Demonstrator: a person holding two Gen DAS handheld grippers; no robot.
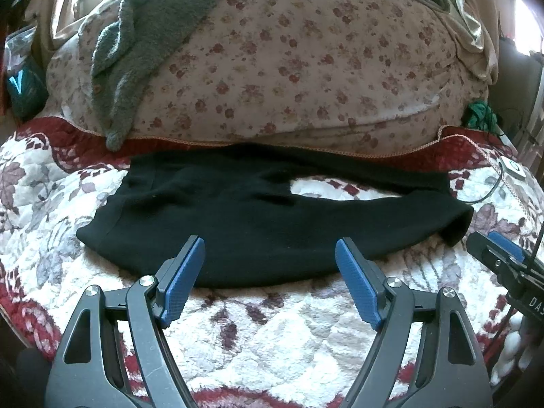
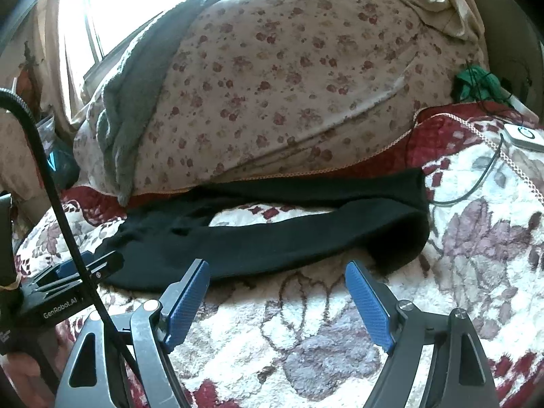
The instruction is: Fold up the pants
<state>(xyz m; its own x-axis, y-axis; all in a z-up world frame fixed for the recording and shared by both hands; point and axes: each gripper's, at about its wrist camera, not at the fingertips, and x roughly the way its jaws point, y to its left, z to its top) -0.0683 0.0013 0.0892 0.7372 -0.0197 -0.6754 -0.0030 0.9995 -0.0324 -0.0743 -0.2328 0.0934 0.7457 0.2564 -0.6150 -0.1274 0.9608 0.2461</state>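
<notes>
A pair of black pants (image 1: 258, 217) lies spread flat on a plush floral bedspread (image 1: 278, 333), just ahead of the left gripper (image 1: 270, 278), whose blue ribbed pads stand wide apart and hold nothing. The waist sits to that claw's left, the legs run off to its right, slightly parted. The cloth looks soft, light and limp, likely to sag and slide; waistband and hems seem the surest holds. Further right, the right gripper (image 2: 277, 297) is likewise spread wide and empty, the near leg's cuff (image 2: 404, 244) just beyond its right finger.
</notes>
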